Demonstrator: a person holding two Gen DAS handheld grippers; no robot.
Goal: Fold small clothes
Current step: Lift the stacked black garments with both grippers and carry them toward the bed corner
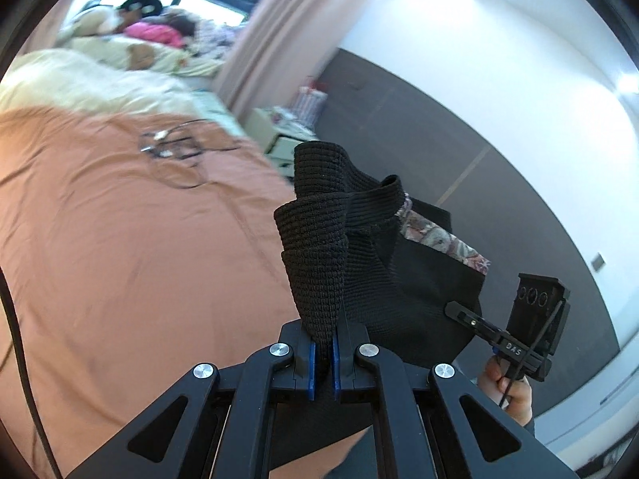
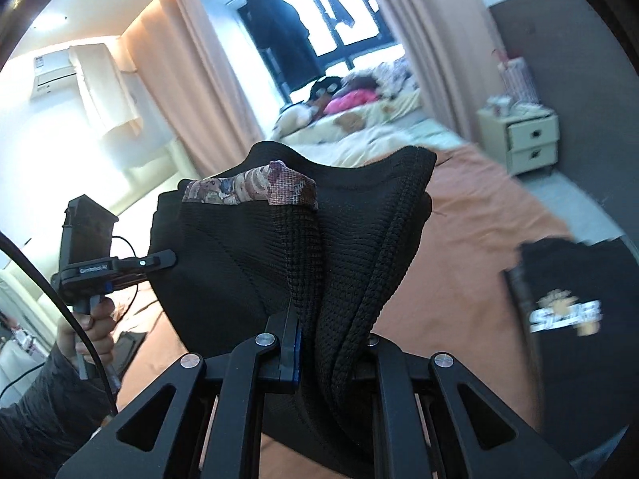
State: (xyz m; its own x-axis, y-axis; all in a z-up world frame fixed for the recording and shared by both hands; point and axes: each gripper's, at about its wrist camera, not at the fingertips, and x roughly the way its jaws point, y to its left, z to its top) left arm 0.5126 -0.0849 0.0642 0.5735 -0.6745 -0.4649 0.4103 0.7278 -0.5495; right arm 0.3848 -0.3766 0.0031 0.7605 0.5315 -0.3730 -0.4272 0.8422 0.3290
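Black ribbed knit garment (image 1: 359, 255) with floral lining, bunched, pinched tight in both grippers' closed jaws.

A bed (image 1: 120, 239) under a rust-orange sheet (image 2: 471, 215) carried it all. A thin dark cable (image 1: 175, 147) coiled on it, a black printed garment (image 2: 571, 299) lay flat, and pale bedding (image 1: 80, 80) was heaped beyond.

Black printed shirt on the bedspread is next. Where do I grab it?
Take the black printed shirt by its near edge, coming from above. It lies flat on the orange bedspread, so only a rim offers a pinch. Both grippers are shut on the black knit garment.
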